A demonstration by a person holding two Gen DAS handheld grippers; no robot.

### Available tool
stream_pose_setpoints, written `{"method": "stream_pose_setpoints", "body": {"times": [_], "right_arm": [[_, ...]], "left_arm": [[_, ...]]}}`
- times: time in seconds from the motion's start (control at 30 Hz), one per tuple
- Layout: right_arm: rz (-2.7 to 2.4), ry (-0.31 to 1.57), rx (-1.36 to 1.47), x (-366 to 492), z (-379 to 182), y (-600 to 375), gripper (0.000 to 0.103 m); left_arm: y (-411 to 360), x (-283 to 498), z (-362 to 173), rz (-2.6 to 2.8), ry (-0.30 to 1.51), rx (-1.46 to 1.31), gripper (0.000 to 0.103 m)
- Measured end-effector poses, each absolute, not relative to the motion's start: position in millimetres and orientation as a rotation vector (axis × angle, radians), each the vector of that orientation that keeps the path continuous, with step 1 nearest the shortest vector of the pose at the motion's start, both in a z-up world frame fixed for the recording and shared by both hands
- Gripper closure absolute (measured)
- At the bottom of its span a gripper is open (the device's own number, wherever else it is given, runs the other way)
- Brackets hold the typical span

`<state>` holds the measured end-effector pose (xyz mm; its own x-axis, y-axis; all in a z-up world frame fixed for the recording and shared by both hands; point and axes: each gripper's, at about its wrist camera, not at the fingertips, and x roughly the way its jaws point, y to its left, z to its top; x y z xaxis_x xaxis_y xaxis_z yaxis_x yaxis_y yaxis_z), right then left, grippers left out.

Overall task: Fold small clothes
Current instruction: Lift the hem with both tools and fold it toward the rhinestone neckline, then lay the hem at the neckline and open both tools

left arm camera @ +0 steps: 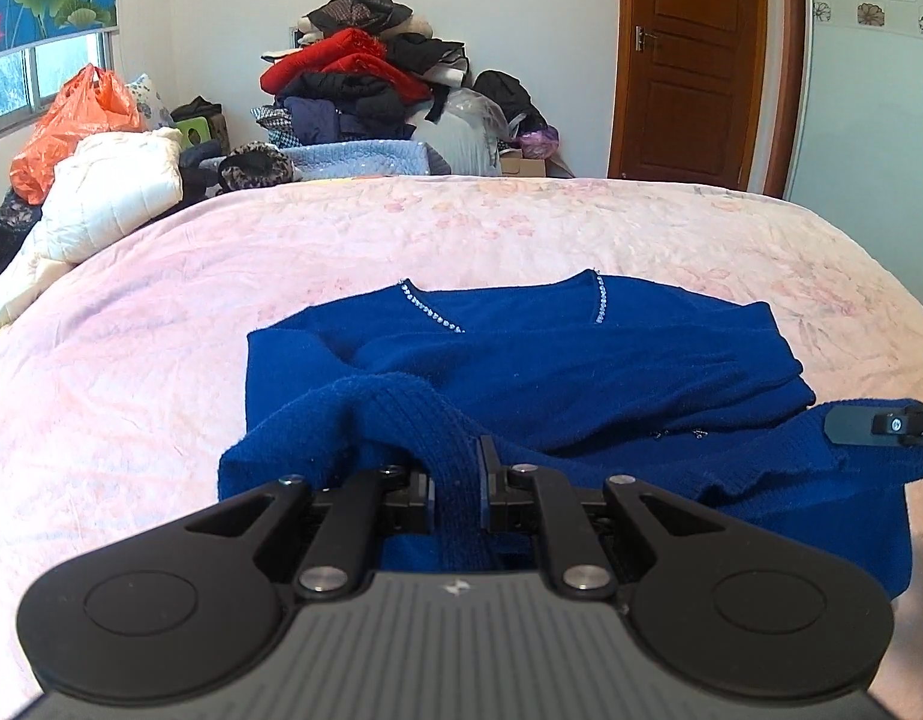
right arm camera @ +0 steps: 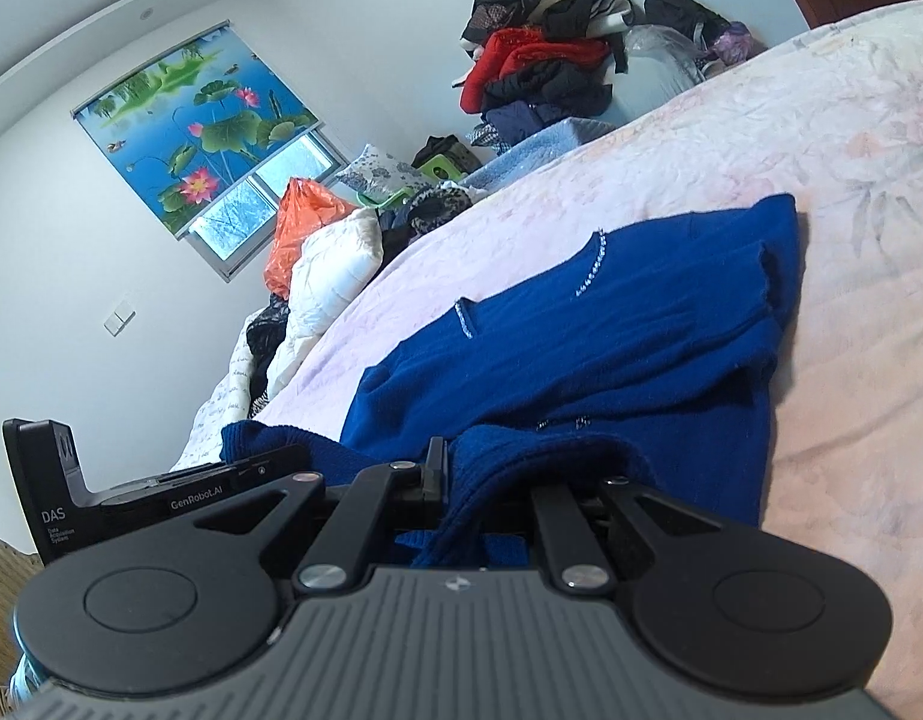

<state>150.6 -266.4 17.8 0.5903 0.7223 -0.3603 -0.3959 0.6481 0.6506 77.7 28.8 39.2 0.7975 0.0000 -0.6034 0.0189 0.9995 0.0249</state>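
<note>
Jaws of both grippers, left (left arm camera: pixel 458 495) & right (right arm camera: pixel 485 480), clenched on blue sweater (left arm camera: pixel 581 360) hem; rest lies on pink bed (left arm camera: pixel 161 300).

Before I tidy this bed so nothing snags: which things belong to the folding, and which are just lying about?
In the job:
blue sweater
left gripper
right gripper

Lying about:
clothes pile
orange bag
white quilt

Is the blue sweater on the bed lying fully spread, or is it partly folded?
Partly folded. The blue sweater has its sleeves laid across the body, and its ribbed near edge is lifted, bunched in both tongs.
</note>
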Motion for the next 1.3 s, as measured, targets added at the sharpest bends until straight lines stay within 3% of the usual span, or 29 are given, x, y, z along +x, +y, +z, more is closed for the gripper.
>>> {"method": "stream_pose_setpoints", "body": {"times": [0.37, 0.87, 1.3], "right_arm": [[0.677, 0.614, 0.538, 164, 27, -259, 0.091], [0.653, 0.573, 0.532, 238, 39, -248, 0.091], [0.619, 0.59, 0.551, 301, 21, -234, 0.091]], "left_arm": [[31, 92, 47, 0.019, 0.609, 0.051, 0.091], [33, 170, 63, 0.066, 0.595, 0.121, 0.091], [41, 232, 46, 0.085, 0.638, 0.14, 0.091]]}}
